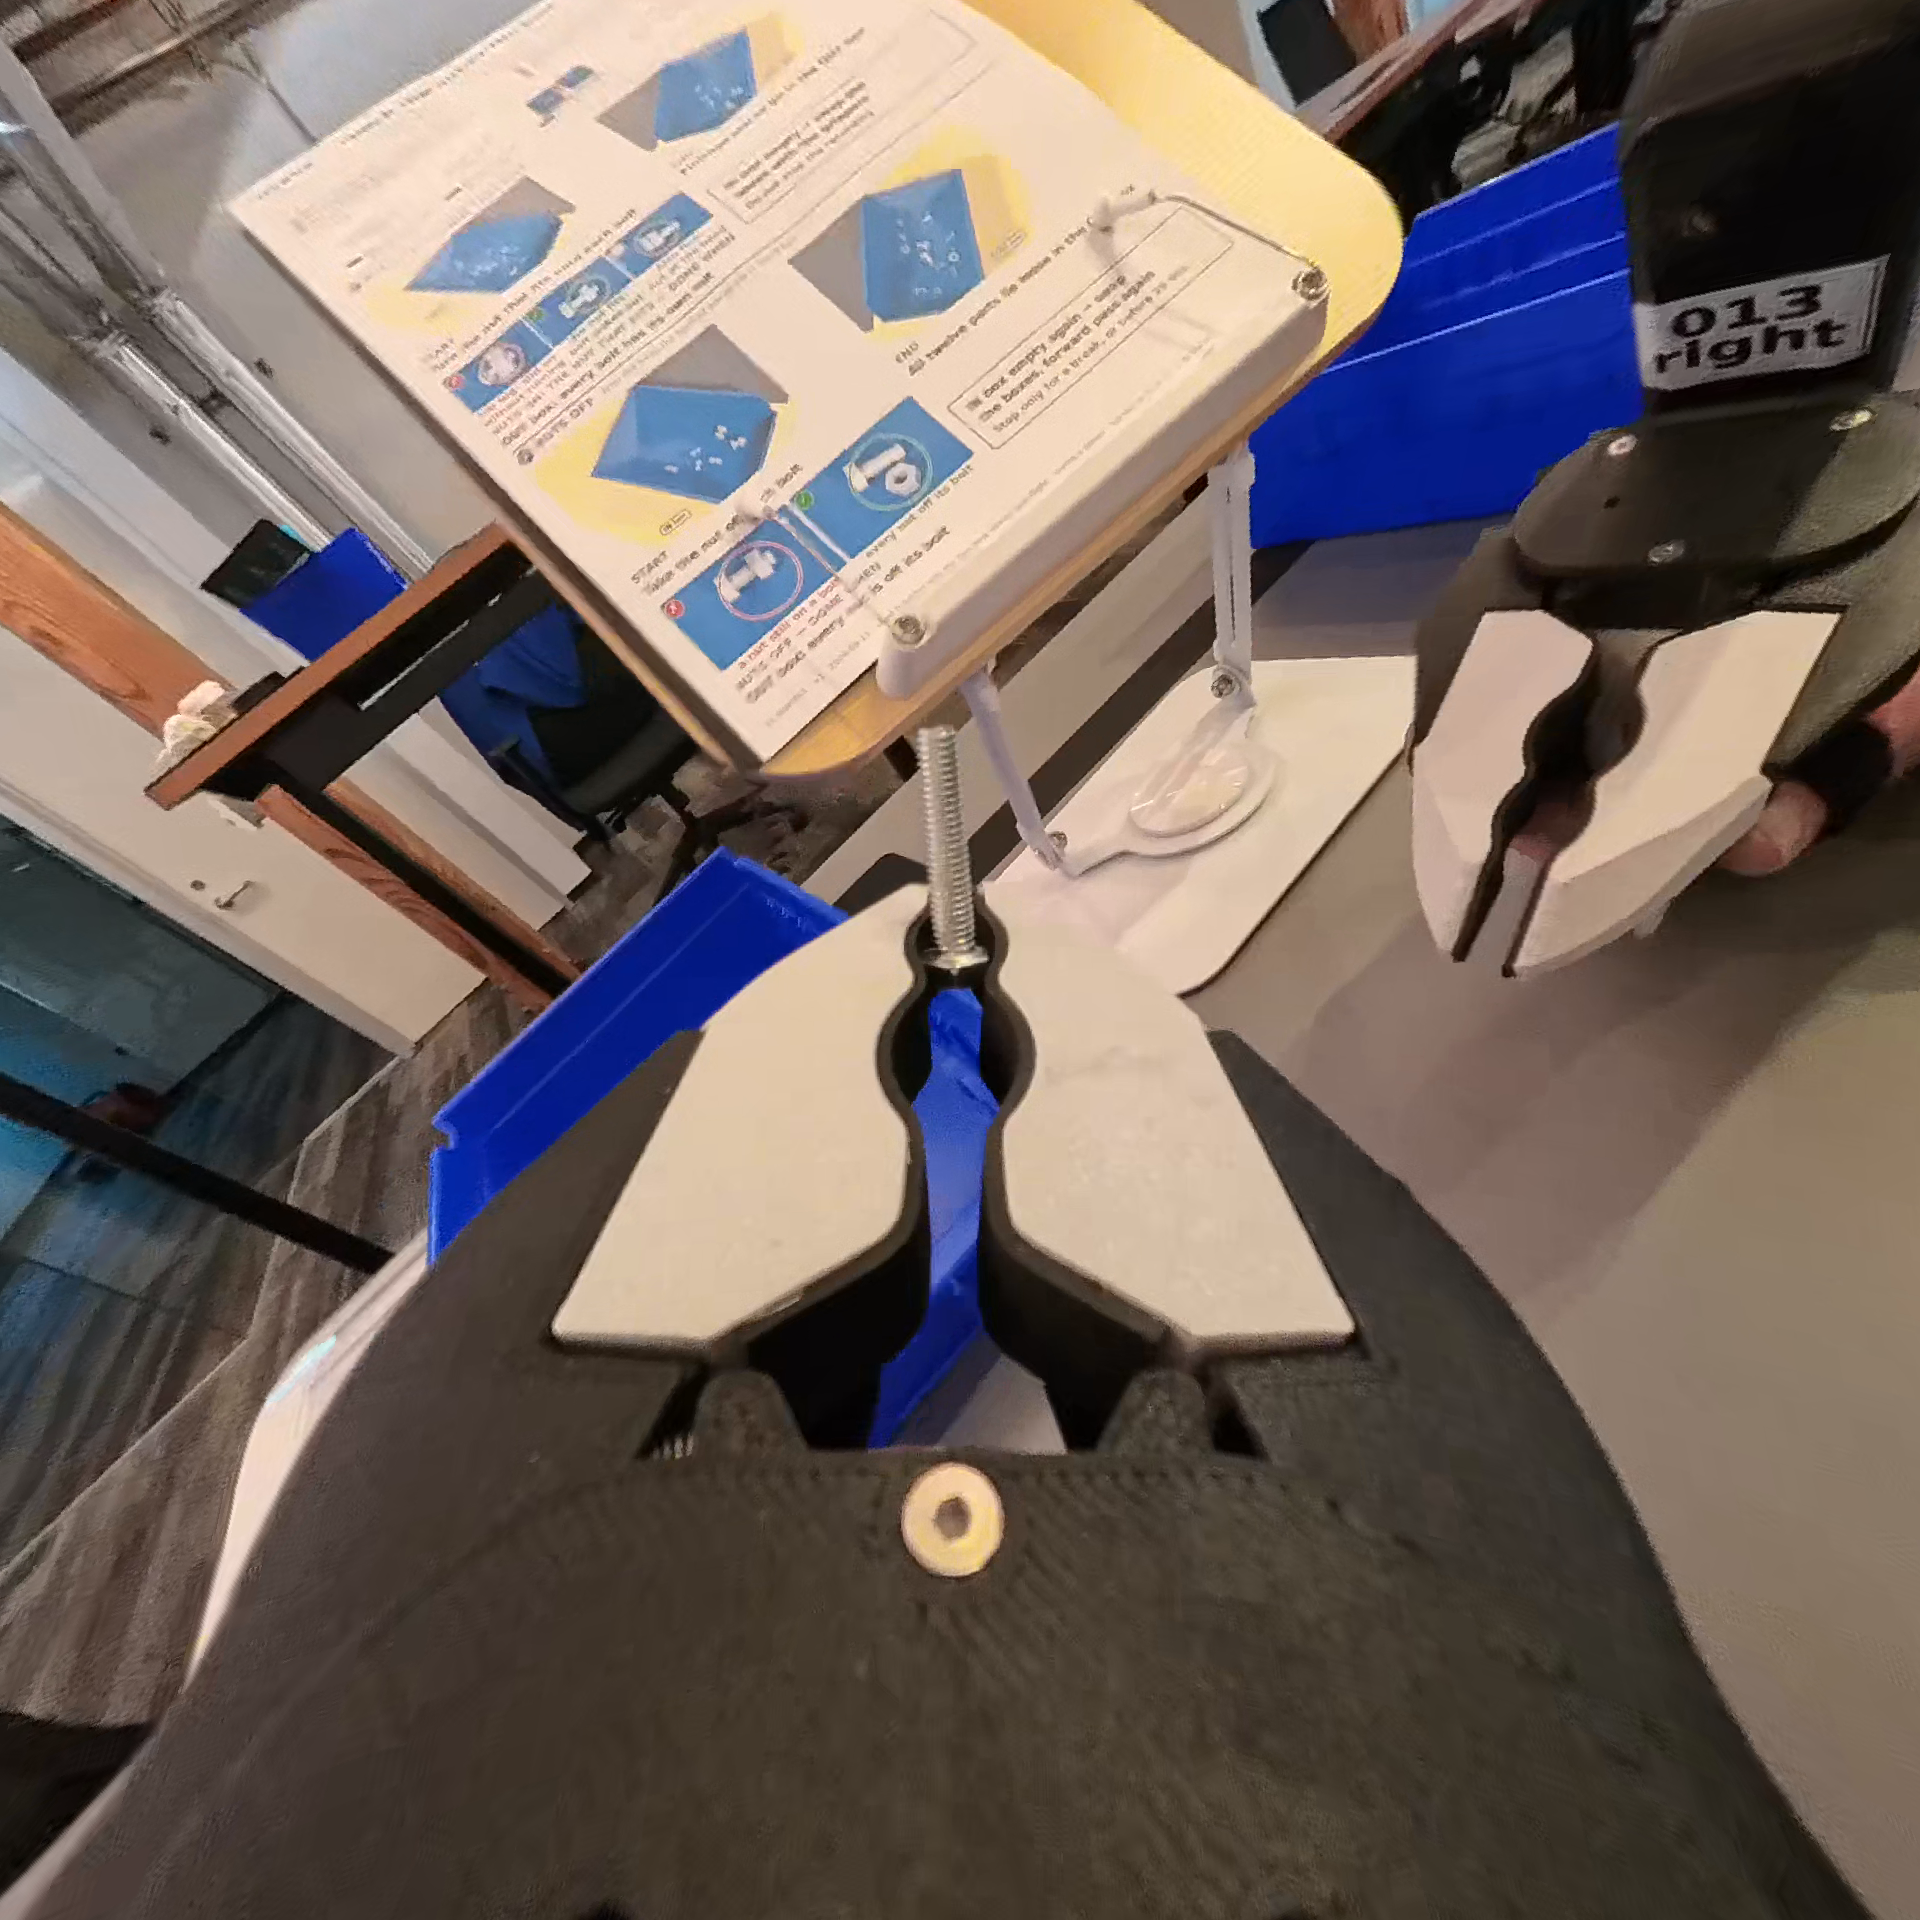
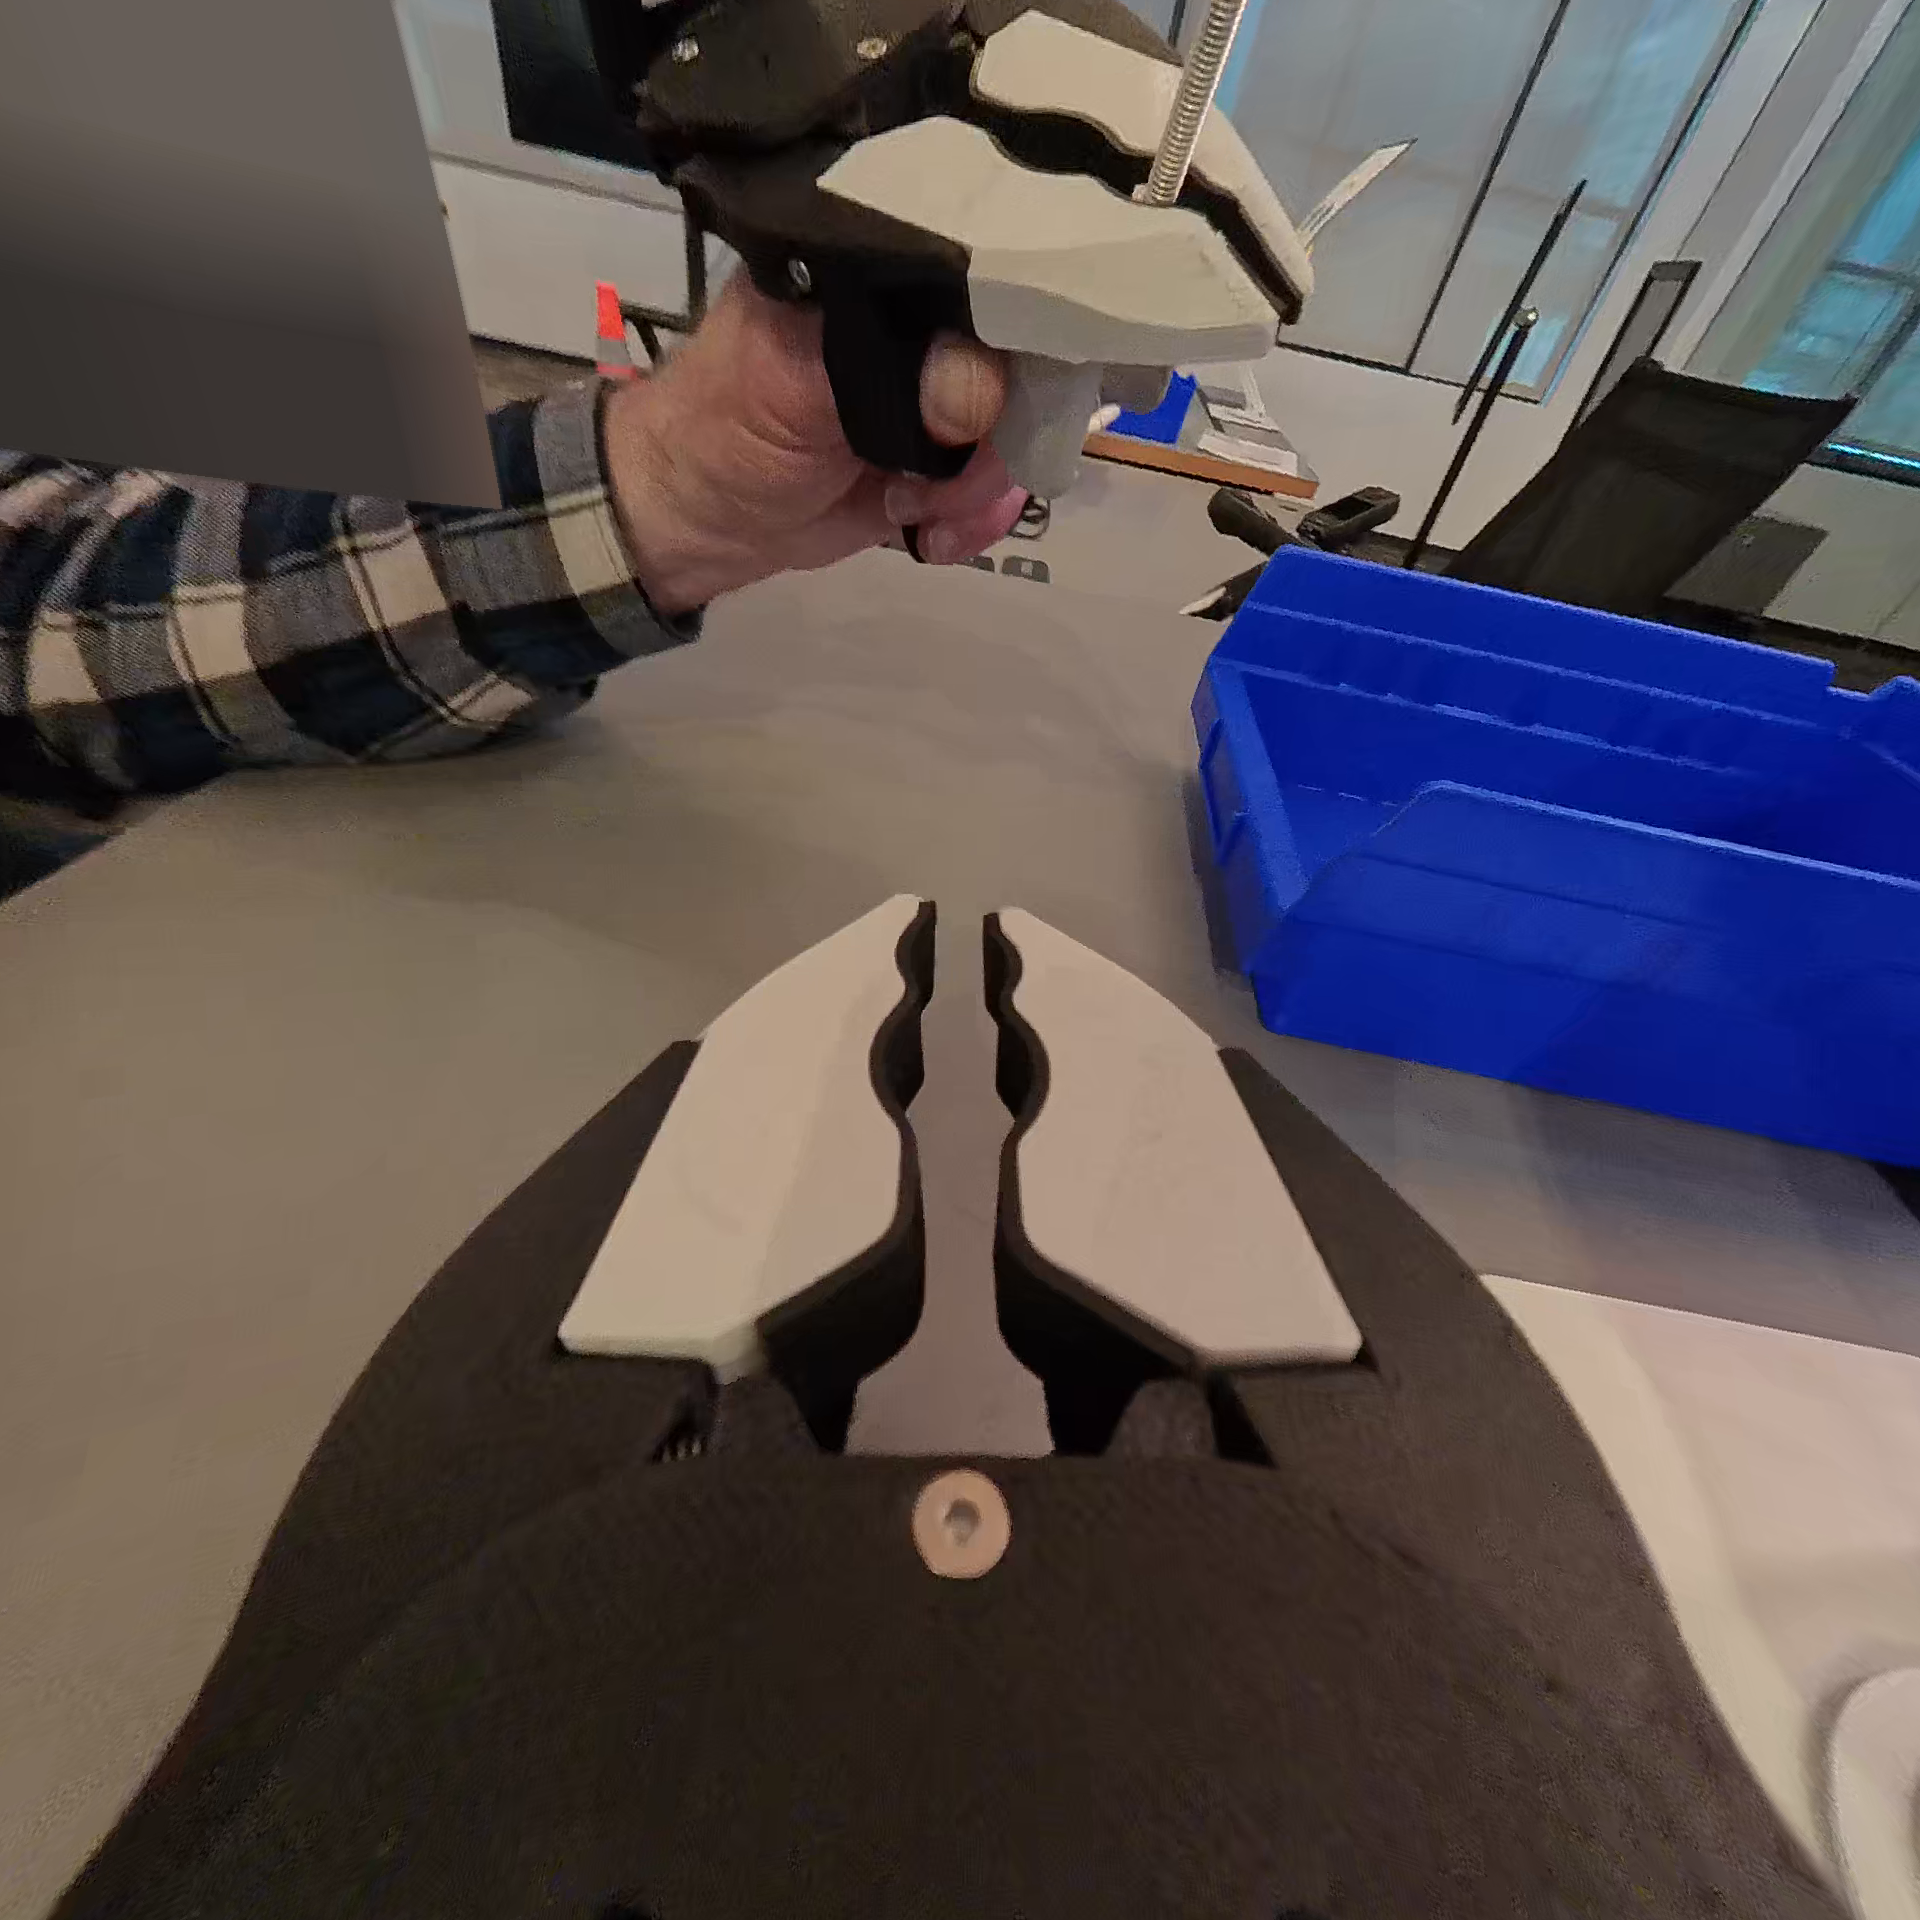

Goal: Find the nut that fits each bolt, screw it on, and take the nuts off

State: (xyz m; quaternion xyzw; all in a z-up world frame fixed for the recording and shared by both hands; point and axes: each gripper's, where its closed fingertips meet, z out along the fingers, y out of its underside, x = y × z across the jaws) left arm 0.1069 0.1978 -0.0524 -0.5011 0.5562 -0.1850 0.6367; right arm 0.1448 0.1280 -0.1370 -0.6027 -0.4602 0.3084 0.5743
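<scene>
**Bare bolt in the left gripper, no nut in sight**

A grey table in an office-like room with glass walls carries a blue bin, and everything here is placed from that bin. A second blue bin shows just beyond the left gripper, and an instruction sheet on a white stand rises behind it.

The left gripper is raised above the table, well up and to the left of the bin as the right wrist view shows it. It is clamped on the head end of a silver bolt, which sits in the rounded notch near the fingertips, the threaded shank standing clear and upright beyond them. No nut is visible on the exposed thread.

The right gripper hangs low over bare table, just left of the bin's front corner. Its fingers stand slightly apart with nothing between them; only table shows through the gap.

As a judgement: this bolt carries no nut, so either it awaits a matching nut or its nut is already off; the pictures do not settle which. No loose nuts or other bolts are visible, and the bin floor is mostly hidden by its front wall, so the count of finished pairs cannot be told. The empty right gripper looks free to fetch a part.
</scene>
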